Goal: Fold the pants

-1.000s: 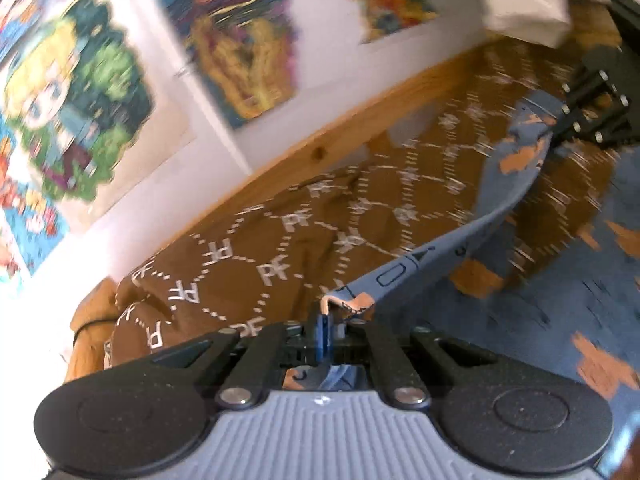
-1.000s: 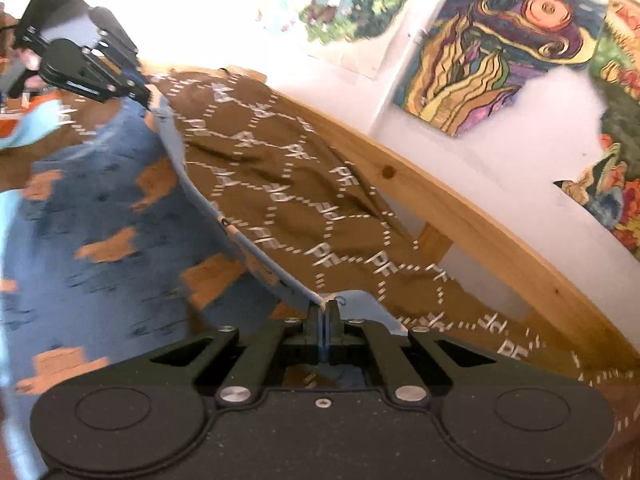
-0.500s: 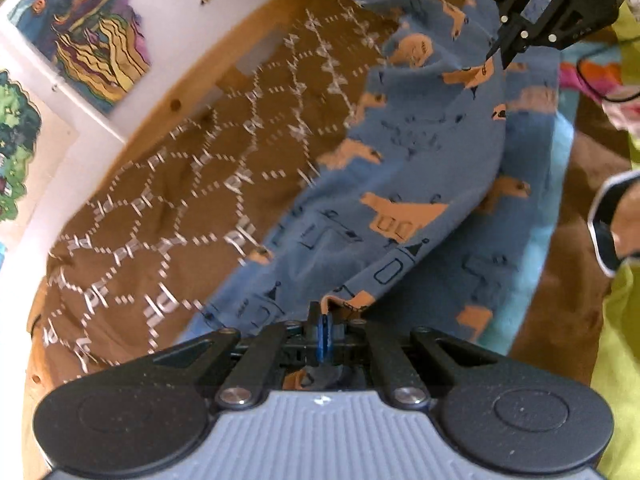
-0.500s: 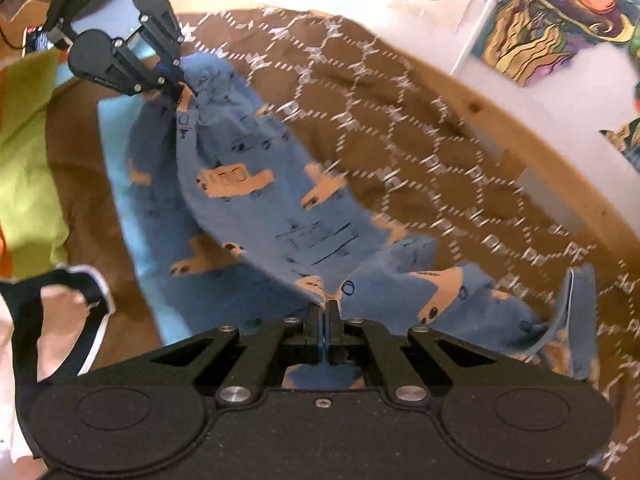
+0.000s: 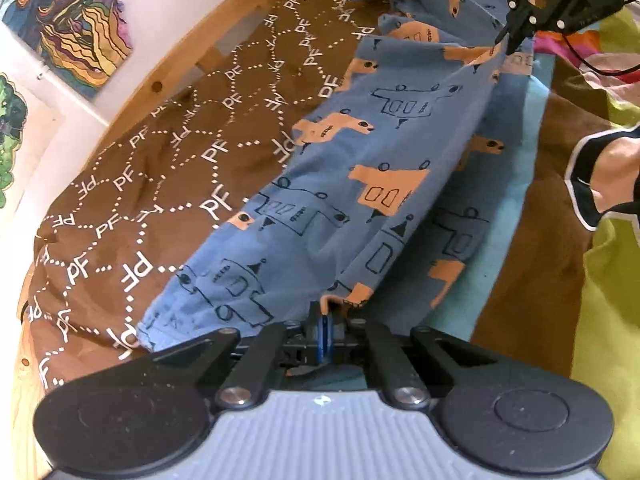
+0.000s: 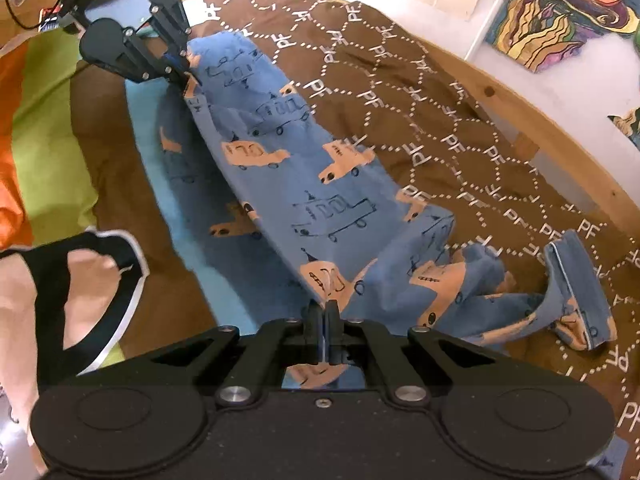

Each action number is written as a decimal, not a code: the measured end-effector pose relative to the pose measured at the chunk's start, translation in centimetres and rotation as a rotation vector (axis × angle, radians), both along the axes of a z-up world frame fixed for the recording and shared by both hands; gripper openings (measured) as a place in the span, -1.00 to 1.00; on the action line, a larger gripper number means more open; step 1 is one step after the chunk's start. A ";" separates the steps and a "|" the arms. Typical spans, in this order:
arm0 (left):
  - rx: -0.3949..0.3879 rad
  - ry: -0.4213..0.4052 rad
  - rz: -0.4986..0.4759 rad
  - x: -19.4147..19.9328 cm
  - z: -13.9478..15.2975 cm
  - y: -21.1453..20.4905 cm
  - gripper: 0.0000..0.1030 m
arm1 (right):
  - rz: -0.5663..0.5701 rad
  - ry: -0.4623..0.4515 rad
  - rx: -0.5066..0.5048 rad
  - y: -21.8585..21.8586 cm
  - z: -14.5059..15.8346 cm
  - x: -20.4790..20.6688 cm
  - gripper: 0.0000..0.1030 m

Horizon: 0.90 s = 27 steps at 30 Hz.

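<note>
Change: both my grippers came down since a second ago, and the cloth between them, stretched in the air then, now sags onto the bed.
Left gripper: pressed together, pinching one edge of the blue cotton pants with orange vehicle prints.
Right gripper: pressed together, pinching the pants' other end.
Pants: spread ahead of my fingers, over a brown blanket with white dotted hexagons; one leg lies crumpled to my right.

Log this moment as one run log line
left gripper: shut on blue vehicle-print pants | right gripper: shut on pants | fold: half over, above brown patterned bedspread
</note>
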<state>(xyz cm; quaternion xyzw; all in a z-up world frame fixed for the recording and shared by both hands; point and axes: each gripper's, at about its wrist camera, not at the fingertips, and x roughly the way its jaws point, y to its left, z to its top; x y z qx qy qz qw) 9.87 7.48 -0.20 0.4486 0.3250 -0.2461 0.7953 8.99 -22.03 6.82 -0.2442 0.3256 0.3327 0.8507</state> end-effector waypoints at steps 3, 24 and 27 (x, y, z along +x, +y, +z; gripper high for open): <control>0.009 0.005 0.001 -0.3 -0.5 -0.1 -0.97 | 0.010 0.018 -0.007 0.3 -0.8 -0.5 -1.00; -0.438 0.102 0.108 0.3 0.9 -6.9 0.95 | -0.468 0.015 0.165 -7.3 1.3 -3.7 0.98; -0.568 0.125 0.076 0.9 0.8 -10.5 1.00 | -0.673 -0.047 0.171 -10.2 1.7 -4.6 0.99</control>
